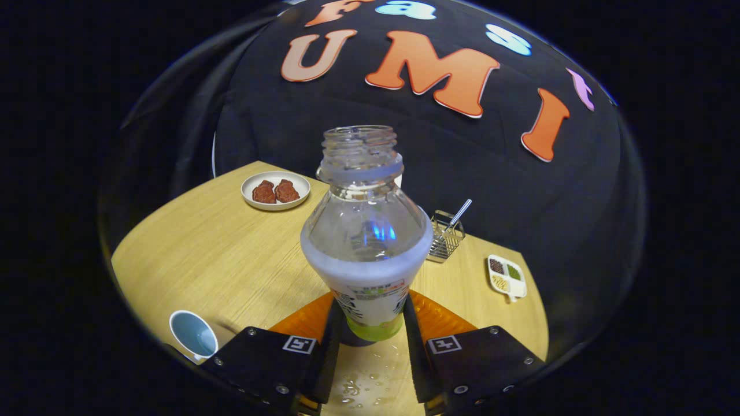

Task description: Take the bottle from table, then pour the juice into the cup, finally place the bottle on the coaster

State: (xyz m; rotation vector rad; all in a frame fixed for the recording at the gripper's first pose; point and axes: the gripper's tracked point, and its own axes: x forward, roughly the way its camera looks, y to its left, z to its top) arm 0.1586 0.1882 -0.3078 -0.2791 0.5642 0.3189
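Observation:
An uncapped clear plastic bottle (366, 248) with white juice in its lower part stands upright between my fingers. My gripper (370, 329) is shut on the bottle's labelled lower body, both fingers pressed to its sides. The bottle's base is hidden, so I cannot tell if it rests on the wooden table (231, 260). A white cup (193, 335) with a pale blue inside sits on the table to the left of my left finger. Drops of spilled liquid (361, 387) lie on the table between the fingers, below the bottle.
A white plate (276, 190) with two reddish-brown pieces sits at the table's far left. Behind the bottle to the right stands a wire holder (445, 236) with a straw. A small divided dish (507, 277) lies near the right edge.

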